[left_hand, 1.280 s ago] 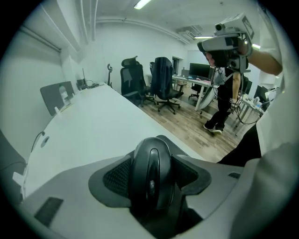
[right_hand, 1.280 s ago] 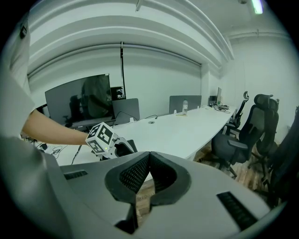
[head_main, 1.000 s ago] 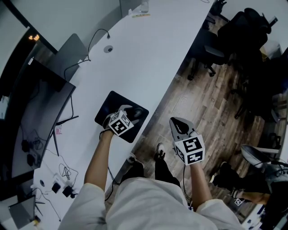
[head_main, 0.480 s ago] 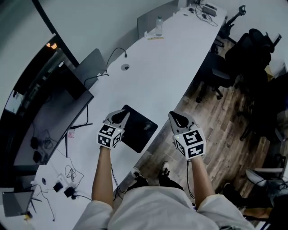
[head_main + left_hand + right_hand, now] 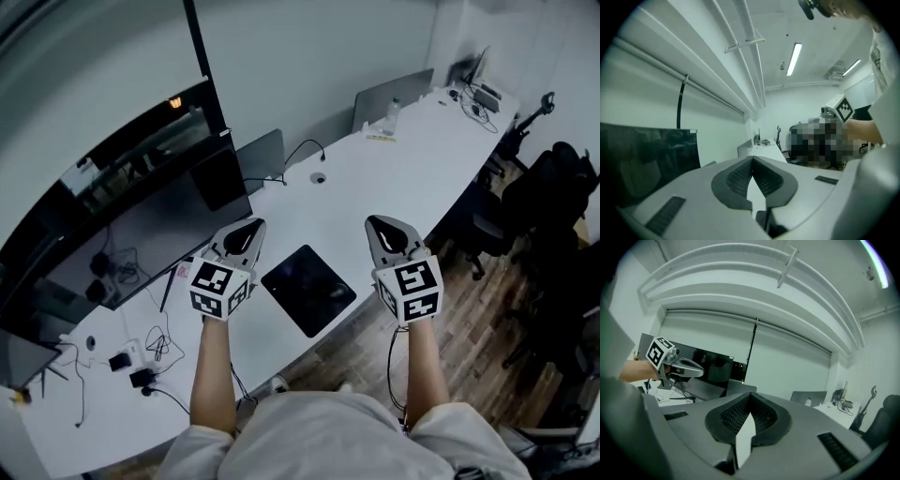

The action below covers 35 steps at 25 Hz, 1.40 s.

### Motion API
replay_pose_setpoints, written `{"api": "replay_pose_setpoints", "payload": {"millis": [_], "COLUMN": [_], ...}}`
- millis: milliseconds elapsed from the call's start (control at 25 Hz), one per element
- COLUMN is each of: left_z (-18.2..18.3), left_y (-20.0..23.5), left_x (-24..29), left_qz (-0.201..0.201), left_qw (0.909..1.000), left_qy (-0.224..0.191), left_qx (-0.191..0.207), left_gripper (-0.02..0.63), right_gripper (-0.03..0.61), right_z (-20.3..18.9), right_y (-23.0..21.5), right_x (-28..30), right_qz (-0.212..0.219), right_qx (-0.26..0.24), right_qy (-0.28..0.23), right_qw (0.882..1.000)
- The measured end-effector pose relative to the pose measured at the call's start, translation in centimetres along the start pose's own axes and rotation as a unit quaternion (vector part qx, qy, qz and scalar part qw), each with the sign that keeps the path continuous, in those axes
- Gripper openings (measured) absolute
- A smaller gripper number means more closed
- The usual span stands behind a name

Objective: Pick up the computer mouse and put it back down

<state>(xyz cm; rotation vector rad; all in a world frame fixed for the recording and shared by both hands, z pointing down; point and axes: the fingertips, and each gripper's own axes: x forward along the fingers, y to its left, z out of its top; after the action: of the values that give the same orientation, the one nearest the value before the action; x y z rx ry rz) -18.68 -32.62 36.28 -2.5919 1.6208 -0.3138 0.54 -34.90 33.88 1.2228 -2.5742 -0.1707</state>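
The black mouse pad (image 5: 307,289) lies near the white desk's (image 5: 375,178) front edge, between and below my two grippers. The dark mouse is hard to pick out against the pad. My left gripper (image 5: 246,231) is held high above the desk to the pad's left, shut and empty. To the pad's right my right gripper (image 5: 388,230) is at the same height, also shut with nothing in it. In the left gripper view the pads (image 5: 740,176) meet and the right gripper (image 5: 839,108) shows across. In the right gripper view the pads (image 5: 761,414) meet too and the left gripper (image 5: 677,365) shows at the left.
A large dark monitor (image 5: 141,211) stands at the desk's left with cables and adapters (image 5: 141,361) near it. Grey divider panels (image 5: 258,155) and a water bottle (image 5: 394,114) sit farther along. Office chairs (image 5: 553,187) stand on the wooden floor at the right.
The left gripper has left the mouse on the pad, risen and shut its jaws. The right gripper has risen too. The head view has tilted up to take in the room.
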Motion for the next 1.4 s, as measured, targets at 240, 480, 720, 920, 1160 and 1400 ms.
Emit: {"api": "replay_pose_setpoints", "payload": {"millis": [240, 480, 720, 920, 1160, 1400], "left_z": [4.1, 5.1, 5.3, 5.0, 4.2, 4.0], "left_y": [1.4, 2.4, 2.3, 1.9, 2.0, 2.2], "left_x": [-4.1, -7.3, -8.3, -8.2, -8.2, -8.7], "left_qz": [0.034, 0.065, 0.078, 0.067, 0.063, 0.06], "left_qw": [0.9985, 0.9966, 0.9946, 0.9954, 0.996, 0.9962], "left_qy": [-0.024, -0.029, -0.017, -0.013, -0.005, -0.003], "left_qx": [0.036, 0.04, 0.067, 0.067, 0.063, 0.062], "left_gripper": [0.017, 0.017, 0.018, 0.018, 0.018, 0.018], "right_gripper": [0.015, 0.014, 0.013, 0.012, 0.012, 0.012], "right_z": [4.9, 6.6, 6.8, 6.7, 6.3, 6.3], "right_y": [3.9, 7.3, 8.8, 9.2, 9.3, 9.7], "right_x": [0.2, 0.5, 0.6, 0.9, 1.2, 1.3], "right_qz": [0.047, 0.081, 0.094, 0.092, 0.088, 0.092], "right_qx": [-0.03, -0.056, -0.068, -0.07, -0.066, -0.063], "right_qy": [-0.05, -0.061, -0.059, -0.051, -0.048, -0.047], "right_qw": [0.997, 0.993, 0.992, 0.992, 0.993, 0.993]}}
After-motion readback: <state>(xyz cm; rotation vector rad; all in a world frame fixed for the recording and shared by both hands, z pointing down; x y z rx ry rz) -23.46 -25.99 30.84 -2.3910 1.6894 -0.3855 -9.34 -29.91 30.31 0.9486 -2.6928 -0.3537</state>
